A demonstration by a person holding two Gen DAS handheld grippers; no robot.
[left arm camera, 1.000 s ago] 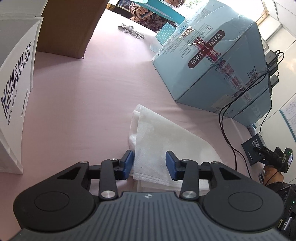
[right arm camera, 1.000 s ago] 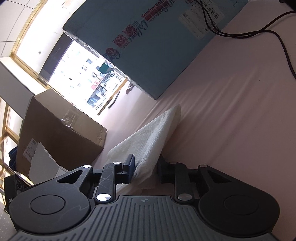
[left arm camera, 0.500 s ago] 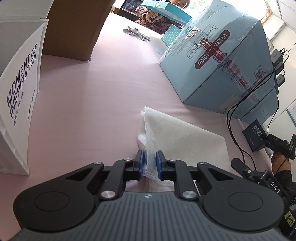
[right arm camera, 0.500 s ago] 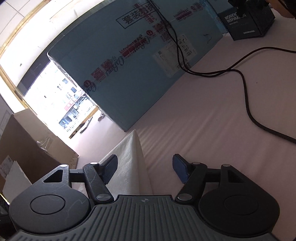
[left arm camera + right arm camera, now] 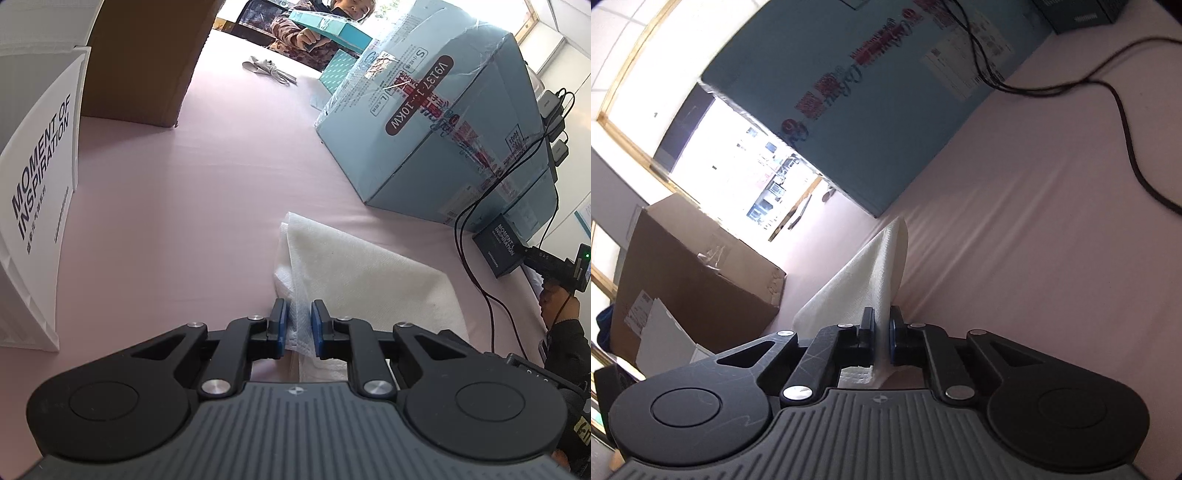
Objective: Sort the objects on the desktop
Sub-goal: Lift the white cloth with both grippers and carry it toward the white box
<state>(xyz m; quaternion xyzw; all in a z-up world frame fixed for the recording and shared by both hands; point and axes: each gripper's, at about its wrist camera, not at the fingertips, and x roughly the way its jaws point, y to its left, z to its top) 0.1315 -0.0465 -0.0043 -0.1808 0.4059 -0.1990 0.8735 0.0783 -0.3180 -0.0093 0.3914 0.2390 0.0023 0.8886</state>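
Risk, left side first: the left claw [image 5: 298,328] is clenched on only a thin bunch of layers at the near-left corner of the white cloth [image 5: 364,273]. The loose under-layers fan out just ahead of the pads, so a pull could slide them free or drag them unevenly over the pink tabletop [image 5: 207,192]. The white printed box [image 5: 37,192] stands well apart at the left edge; the brown carton [image 5: 147,59] is far back. Neither is a likely snag.

Risk, right side: the right claw [image 5: 882,334] is clenched on another edge of the cloth [image 5: 864,273], which rises ahead of it in a steep fold. If the two claws move apart at different rates, the thin fabric is likely to slip from one grip or twist. The black cable [image 5: 1126,122] trails across the tabletop toward the right edge and could catch a swept corner. The blue carton [image 5: 443,122] sits just beyond the cloth's far edge, limiting forward travel.

Position: the cloth lies near the front edge of the tabletop, mid-width, held at two points, its body mostly flat between and beyond the claws.
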